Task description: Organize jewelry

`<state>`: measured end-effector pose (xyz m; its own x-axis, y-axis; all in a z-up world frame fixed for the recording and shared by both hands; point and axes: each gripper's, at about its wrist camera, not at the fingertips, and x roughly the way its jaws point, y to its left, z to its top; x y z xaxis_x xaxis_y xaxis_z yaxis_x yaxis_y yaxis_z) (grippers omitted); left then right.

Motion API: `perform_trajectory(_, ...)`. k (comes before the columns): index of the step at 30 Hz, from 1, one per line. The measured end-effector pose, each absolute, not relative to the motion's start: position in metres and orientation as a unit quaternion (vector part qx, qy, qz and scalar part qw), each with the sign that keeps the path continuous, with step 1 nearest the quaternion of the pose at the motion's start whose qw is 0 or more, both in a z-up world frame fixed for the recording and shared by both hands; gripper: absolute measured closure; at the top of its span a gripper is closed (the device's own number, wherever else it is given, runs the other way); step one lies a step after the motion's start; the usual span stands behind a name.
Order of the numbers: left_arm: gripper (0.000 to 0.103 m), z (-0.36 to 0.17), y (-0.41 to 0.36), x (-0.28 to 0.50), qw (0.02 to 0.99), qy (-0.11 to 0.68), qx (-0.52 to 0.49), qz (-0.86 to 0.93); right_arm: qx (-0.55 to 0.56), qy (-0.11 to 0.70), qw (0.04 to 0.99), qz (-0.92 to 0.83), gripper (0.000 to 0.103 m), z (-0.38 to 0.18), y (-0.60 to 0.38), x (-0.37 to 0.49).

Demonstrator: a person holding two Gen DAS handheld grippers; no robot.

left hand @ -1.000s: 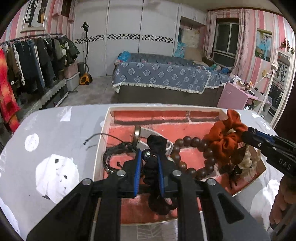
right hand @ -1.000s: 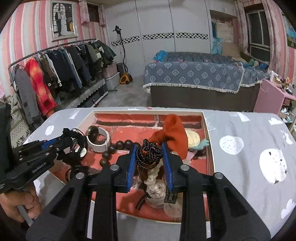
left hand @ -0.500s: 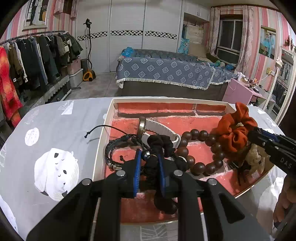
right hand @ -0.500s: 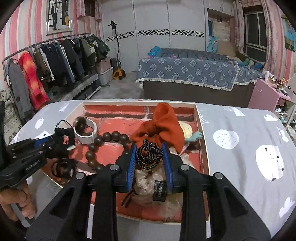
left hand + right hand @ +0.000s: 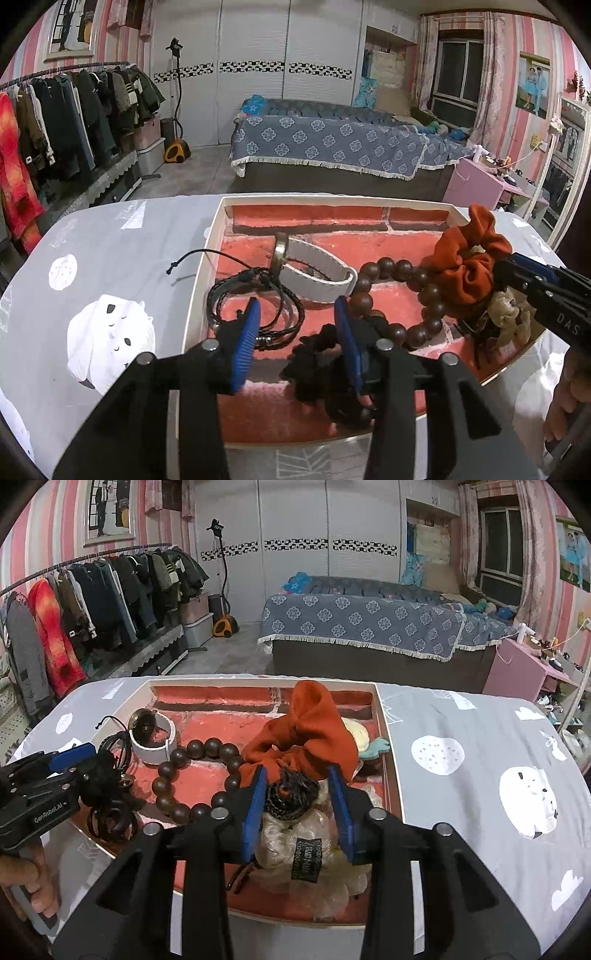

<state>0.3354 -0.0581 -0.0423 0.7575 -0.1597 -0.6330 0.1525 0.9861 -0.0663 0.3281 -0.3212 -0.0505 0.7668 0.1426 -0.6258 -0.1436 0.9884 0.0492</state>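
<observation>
A white-rimmed tray (image 5: pixel 210 251) (image 5: pixel 384 738) with a red brick-patterned floor holds the jewelry. My left gripper (image 5: pixel 297 325) (image 5: pixel 92 771) hangs over its near left part, jaws opening. A black scrunchie (image 5: pixel 321 365) (image 5: pixel 107 779) lies loose against the right finger, not squeezed. A black braided bracelet (image 5: pixel 255 310), a white-strapped watch (image 5: pixel 314 269) and a brown bead bracelet (image 5: pixel 388 295) lie beyond. My right gripper (image 5: pixel 297 797) (image 5: pixel 517 273) is opening too. A black-and-orange braided tie (image 5: pixel 291 795) sits between its pads with a gap on the right, atop a pale scrunchie (image 5: pixel 306 842). An orange scrunchie (image 5: pixel 306 731) bulges behind.
The tray rests on a grey tablecloth (image 5: pixel 480 757) printed with white cartoon shapes. A yellow and teal piece (image 5: pixel 364 738) lies at the tray's right wall. A person's hand (image 5: pixel 33 878) holds the left gripper. Beyond the table are a bed (image 5: pixel 332 147) and a clothes rack (image 5: pixel 55 122).
Both pairs of jaws have spread apart. The black scrunchie has slipped out of the left pads onto the tray floor. The right pads have let go of the braided tie.
</observation>
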Motion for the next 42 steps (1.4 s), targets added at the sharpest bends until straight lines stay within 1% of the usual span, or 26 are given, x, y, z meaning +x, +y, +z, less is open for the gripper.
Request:
perform_trajectory(1, 0.059, -0.040, -0.058, 0.334, 0.938, 0.336, -0.006, -0.084, 0.002, 0.333, 0.940, 0.078, 0.066, -0.049, -0.322, 0.328)
perform_trajectory(2, 0.053, -0.036, -0.058, 0.333, 0.940, 0.331, -0.006, -0.085, 0.007, 0.332, 0.940, 0.079, 0.061, -0.047, -0.323, 0.327)
perform_trajectory(3, 0.049, -0.033, -0.058, 0.331, 0.941, 0.327, -0.006, -0.086, 0.011, 0.329, 0.941, 0.078, 0.057, -0.043, -0.325, 0.326)
perform_trajectory(4, 0.043, -0.028, -0.057, 0.329, 0.943, 0.321, -0.008, -0.088, 0.014, 0.326, 0.942, 0.078, 0.049, -0.041, -0.326, 0.325)
perform_trajectory(5, 0.041, -0.022, -0.055, 0.326, 0.945, 0.314, -0.013, -0.090, 0.016, 0.318, 0.945, 0.077, 0.043, -0.035, -0.327, 0.323)
perform_trajectory(9, 0.037, 0.011, -0.043, 0.317, 0.955, 0.284, -0.022, -0.084, 0.017, 0.287, 0.955, 0.071, 0.033, -0.008, -0.331, 0.312)
perform_trajectory(12, 0.024, 0.045, -0.031, 0.288, 0.969, 0.237, -0.018, -0.070, 0.021, 0.258, 0.963, 0.067, 0.027, 0.019, -0.337, 0.297)
perform_trajectory(13, 0.016, 0.051, -0.029, 0.279, 0.971, 0.227, -0.014, -0.066, 0.022, 0.246, 0.967, 0.067, 0.023, 0.030, -0.341, 0.287)
perform_trajectory(14, 0.014, 0.056, -0.026, 0.269, 0.974, 0.217, -0.007, -0.060, 0.021, 0.239, 0.969, 0.066, 0.018, 0.036, -0.343, 0.280)
perform_trajectory(16, 0.011, 0.062, -0.021, 0.243, 0.978, 0.202, 0.012, -0.047, 0.009, 0.226, 0.972, 0.064, 0.013, 0.047, -0.348, 0.261)
perform_trajectory(19, 0.006, 0.055, -0.015, 0.201, 0.979, 0.193, 0.018, -0.065, 0.003, 0.206, 0.977, 0.048, 0.007, 0.053, -0.359, 0.224)
perform_trajectory(20, 0.004, 0.047, -0.014, 0.180, 0.979, 0.185, 0.023, -0.076, 0.009, 0.200, 0.979, 0.038, 0.006, 0.051, -0.364, 0.209)
perform_trajectory(24, 0.004, 0.019, -0.016, 0.131, 0.981, 0.181, 0.040, -0.060, 0.009, 0.197, 0.980, 0.031, 0.005, 0.024, -0.364, 0.151)
perform_trajectory(32, 0.004, -0.004, -0.004, 0.091, 0.978, 0.201, -0.002, -0.054, -0.021, 0.178, 0.984, 0.013, 0.005, -0.022, -0.349, 0.074)
perform_trajectory(37, 0.004, -0.012, 0.003, 0.065, 0.988, 0.150, 0.001, -0.027, -0.014, 0.182, 0.983, 0.020, 0.005, -0.039, -0.349, 0.057)
perform_trajectory(39, 0.004, -0.011, 0.002, 0.060, 0.990, 0.139, 0.006, -0.020, -0.001, 0.171, 0.985, 0.020, 0.005, -0.038, -0.353, 0.053)
perform_trajectory(42, 0.004, -0.012, -0.002, 0.063, 0.989, 0.143, 0.017, -0.017, 0.002, 0.199, 0.980, 0.026, 0.004, -0.044, -0.352, 0.062)
